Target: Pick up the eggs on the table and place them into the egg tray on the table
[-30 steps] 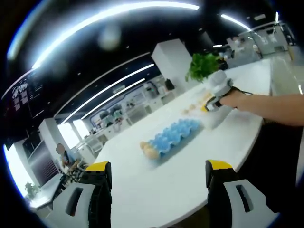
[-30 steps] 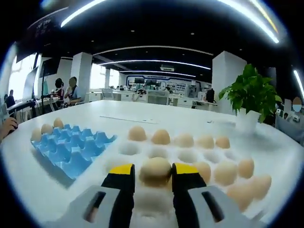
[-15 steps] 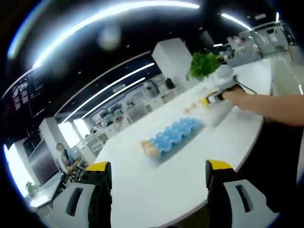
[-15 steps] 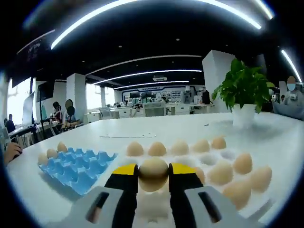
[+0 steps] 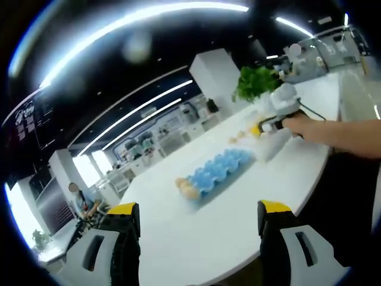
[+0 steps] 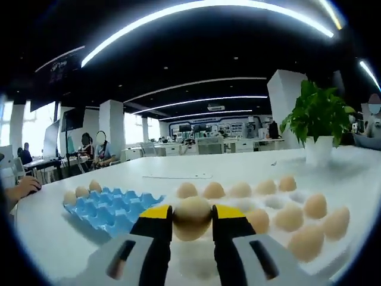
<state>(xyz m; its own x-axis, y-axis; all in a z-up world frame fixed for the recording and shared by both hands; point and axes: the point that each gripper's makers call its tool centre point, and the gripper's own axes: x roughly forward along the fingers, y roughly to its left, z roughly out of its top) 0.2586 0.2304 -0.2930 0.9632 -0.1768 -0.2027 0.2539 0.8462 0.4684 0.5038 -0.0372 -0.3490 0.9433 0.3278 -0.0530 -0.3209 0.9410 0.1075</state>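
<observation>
- Right gripper view: right hand-held gripper clamped on an egg, raised above white tray of eggs.
- Beyond, blue egg tray on desk, two eggs at its far-left end.
- Left gripper view: left hand-held gripper spread wide, nothing between.

The right gripper has its yellow-tipped jaws closed on an egg between them, while the left gripper has its jaws spread wide apart with nothing between them.
</observation>
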